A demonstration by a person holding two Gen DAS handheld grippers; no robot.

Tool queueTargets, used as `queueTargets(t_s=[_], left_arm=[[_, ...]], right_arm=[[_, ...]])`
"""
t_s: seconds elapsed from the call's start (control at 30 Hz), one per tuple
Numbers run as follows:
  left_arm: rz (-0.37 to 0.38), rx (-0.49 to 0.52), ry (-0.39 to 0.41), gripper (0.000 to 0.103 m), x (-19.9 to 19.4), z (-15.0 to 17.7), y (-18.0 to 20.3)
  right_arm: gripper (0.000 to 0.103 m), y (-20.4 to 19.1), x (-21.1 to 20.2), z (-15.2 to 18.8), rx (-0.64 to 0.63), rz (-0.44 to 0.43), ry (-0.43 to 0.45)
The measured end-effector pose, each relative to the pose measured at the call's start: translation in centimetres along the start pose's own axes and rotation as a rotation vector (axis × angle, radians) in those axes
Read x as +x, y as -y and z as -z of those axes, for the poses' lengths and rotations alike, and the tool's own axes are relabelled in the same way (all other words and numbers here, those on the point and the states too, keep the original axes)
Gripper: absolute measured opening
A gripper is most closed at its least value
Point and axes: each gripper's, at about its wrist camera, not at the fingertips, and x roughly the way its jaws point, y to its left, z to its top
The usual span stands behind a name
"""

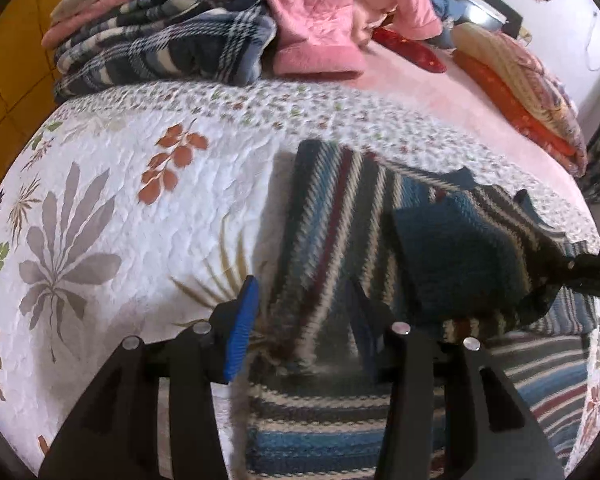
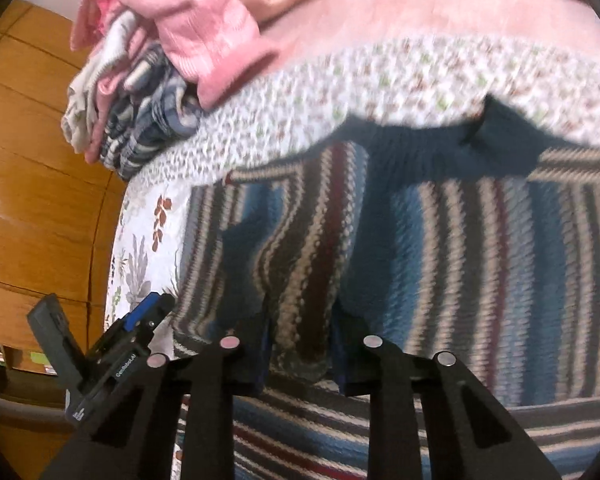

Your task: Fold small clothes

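1. The striped sweater (image 1: 328,216) is a coarse, ribbed knit, matt.
2. Under it, the floral quilt (image 1: 140,208) is puckered, stitched cotton-like cloth.
3. Beyond the sweater, the plaid blanket (image 1: 172,48) looks soft and fleecy.
4. The left gripper (image 1: 300,312) is matt black plastic with ridged blue pads (image 1: 242,328) and shiny metal pins.
5. Left of the sweater, the wooden panelling (image 2: 40,184) is glossy.

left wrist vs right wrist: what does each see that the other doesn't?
Left wrist only: orange folded bedding at the far right and the red patterned cloth. Right wrist only: the wooden wall panel and the left gripper from outside. Both: the striped knit garment, floral quilt, plaid blanket stack, pink fleece.
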Motion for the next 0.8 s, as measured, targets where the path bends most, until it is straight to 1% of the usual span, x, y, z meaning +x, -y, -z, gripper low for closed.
queueTargets(t_s=[0.1, 0.17, 0.23, 0.3, 0.37, 0.4, 0.43, 0.47, 0.53, 0.57, 0.6, 0.67, 0.7, 0.77, 0.8], left_arm=[[0.003, 0.025, -0.029, 0.045, 0.9, 0.5, 1.0], [-0.022, 0.055, -0.068, 0.045, 2.0, 1.0, 1.7], [-0.035, 0.064, -0.087, 0.045, 2.8, 1.5, 2.0], [-0.03, 0.053, -0.1, 0.045, 3.3, 1.7, 1.8], [-0.018, 0.034, -0.105, 0.046, 3.3, 1.6, 1.4], [-0.013, 0.026, -0.105, 0.047, 3.2, 1.5, 1.2], [-0.006, 0.018, -0.101, 0.048, 3.1, 1.3, 0.9], [0.001, 0.009, -0.093, 0.048, 2.7, 1.1, 0.7], [0.005, -0.004, -0.076, 0.047, 2.2, 0.7, 0.3], [0.006, -0.013, -0.067, 0.047, 1.9, 0.3, 0.0], [0.008, -0.024, -0.064, 0.048, 1.7, 0.0, -0.3], [0.016, -0.06, -0.059, 0.048, 1.6, -0.6, -1.1], [0.016, -0.074, -0.059, 0.048, 1.5, -0.7, -1.4], [0.017, -0.091, -0.066, 0.048, 1.6, -0.9, -1.8], [0.018, -0.095, -0.071, 0.048, 1.8, -1.0, -1.9]], right_arm=[[0.024, 1.5, -0.9, 0.0, 0.013, 0.04, 0.007], [0.025, 2.6, -0.4, 0.2, 0.033, 0.069, -0.007], [0.025, 3.5, 0.5, 0.5, 0.054, 0.085, -0.029], [0.027, 3.8, 1.4, 1.0, 0.049, 0.116, -0.042], [0.032, 3.5, 1.7, 1.1, 0.035, 0.144, -0.047], [0.035, 3.3, 1.7, 1.0, 0.02, 0.172, -0.046], [0.04, 2.9, 1.4, 0.9, 0.006, 0.192, -0.042], [0.04, 2.6, 1.0, 0.8, -0.007, 0.21, -0.032], [0.042, 1.2, -0.6, 0.6, -0.045, 0.251, 0.027], [0.045, 0.3, -1.2, 0.4, -0.071, 0.252, 0.051], [0.047, -0.3, -1.4, 0.3, -0.089, 0.248, 0.059], [0.049, -2.1, -1.1, 0.1, -0.132, 0.228, 0.042], [0.05, -3.3, -0.4, 0.1, -0.164, 0.216, 0.015], [0.056, -5.4, 1.1, 0.6, -0.223, 0.22, -0.03], [0.056, -6.7, 2.4, 1.0, -0.261, 0.218, -0.062]])
